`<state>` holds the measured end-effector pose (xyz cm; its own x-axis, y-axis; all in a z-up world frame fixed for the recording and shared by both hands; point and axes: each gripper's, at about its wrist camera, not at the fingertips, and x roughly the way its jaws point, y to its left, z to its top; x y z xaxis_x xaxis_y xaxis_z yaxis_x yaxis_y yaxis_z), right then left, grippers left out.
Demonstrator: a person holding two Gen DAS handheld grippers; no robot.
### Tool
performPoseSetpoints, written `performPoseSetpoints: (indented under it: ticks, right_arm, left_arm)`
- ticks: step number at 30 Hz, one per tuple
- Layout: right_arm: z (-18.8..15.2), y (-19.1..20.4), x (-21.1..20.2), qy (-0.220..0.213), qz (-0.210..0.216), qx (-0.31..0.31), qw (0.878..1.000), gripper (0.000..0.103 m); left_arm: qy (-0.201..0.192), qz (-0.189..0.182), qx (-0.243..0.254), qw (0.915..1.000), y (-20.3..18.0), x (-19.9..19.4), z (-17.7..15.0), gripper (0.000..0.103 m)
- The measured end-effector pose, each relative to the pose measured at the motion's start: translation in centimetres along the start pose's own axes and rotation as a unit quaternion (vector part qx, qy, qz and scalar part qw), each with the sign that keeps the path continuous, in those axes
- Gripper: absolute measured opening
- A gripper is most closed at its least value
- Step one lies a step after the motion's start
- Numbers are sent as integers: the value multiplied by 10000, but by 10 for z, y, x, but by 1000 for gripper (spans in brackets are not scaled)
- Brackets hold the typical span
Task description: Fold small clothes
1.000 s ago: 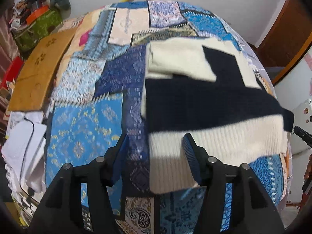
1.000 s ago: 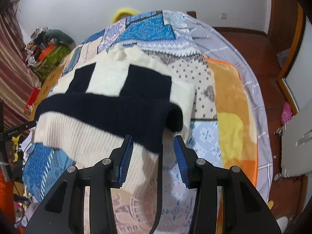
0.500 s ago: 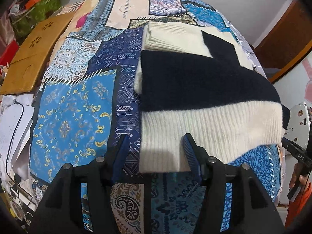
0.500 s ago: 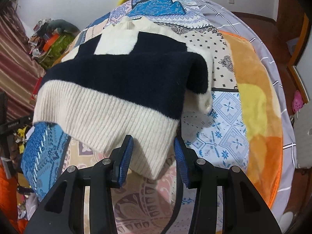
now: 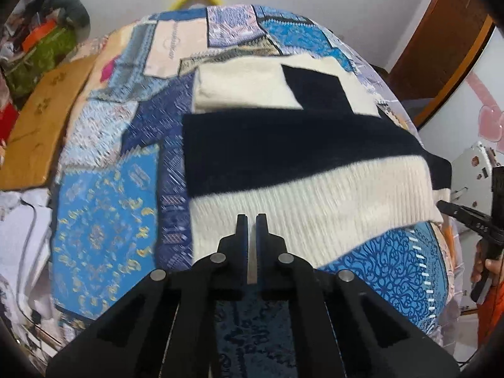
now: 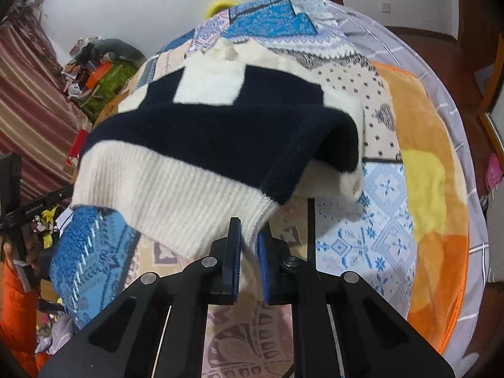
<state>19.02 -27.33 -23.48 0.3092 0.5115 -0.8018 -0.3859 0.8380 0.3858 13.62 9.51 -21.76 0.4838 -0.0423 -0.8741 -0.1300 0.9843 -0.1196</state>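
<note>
A cream and navy knitted sweater [image 5: 283,145] lies on the patchwork bedspread [image 5: 104,220], its ribbed cream hem nearest me. My left gripper [image 5: 252,220] has its jaws closing tight on the hem near its left corner, with a thin strip of cream knit pinched between the pads. In the right wrist view the sweater [image 6: 220,135] has its hem raised off the bed. My right gripper [image 6: 249,230] is closing on the hem's right corner, and cream fabric fills the gap between its blue pads.
An orange and yellow blanket [image 6: 434,220] covers the bed's right side. A wooden board [image 5: 41,126] and piled clutter [image 5: 34,50] lie beyond the left edge. The person's hand and orange sleeve [image 6: 15,315] show at the frame edges. Wooden door [image 5: 441,31] at right.
Both grippers stood open astride the hem; now both have shut on it. The hem's right corner has lifted off the bedspread.
</note>
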Motion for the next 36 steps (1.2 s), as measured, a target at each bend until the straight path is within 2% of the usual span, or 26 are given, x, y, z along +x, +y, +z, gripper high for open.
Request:
performPoseSetpoints:
  ticks: [3,8,14,21,22,23,24,26,30,36]
  right_arm:
    - [4,4,-3,-82,26,-70,9999,9]
    - [6,9,-4,-162,10,-165,9997,9]
    - [7,8,-5,-203,49,-128,9997,9]
    - [9,9,-4,-211,45,-146,9997,9]
    - [9,8,-4,-218,50,-137,9997,9]
    - [9,8,-4,-221,59,-127,9997,9]
    - [10,8,-3,-225,63,-118,9997,9]
    - [11,9,-4,-236,74,-122,9996,9]
    - [15,12,-8,-318,90,-169,9993,9]
    - [34,19,-24,-554,3,-393,9977,8]
  left_arm:
    - [136,43,-120,9998,10,-1,4,7]
    - [288,98,-504,9983,33,4,-4,45]
    - [526,-98,-747,9958,39,17,-18,50]
    - [591,-407,-1072,9916,41,27,-17,49]
    - [603,-514,-1113,9906,41,28,-17,43]
    - [610,-618,-1141,9897,41,29,-17,33]
    - [620,-777,-1193,9879,42,28,-17,29]
    - [627,-867,-1230,9866,42,27,-16,15]
    - [586,-855,-1200,9874,37,20,-9,10]
    - [-194,-620,-758,9950,19,-18,21,9]
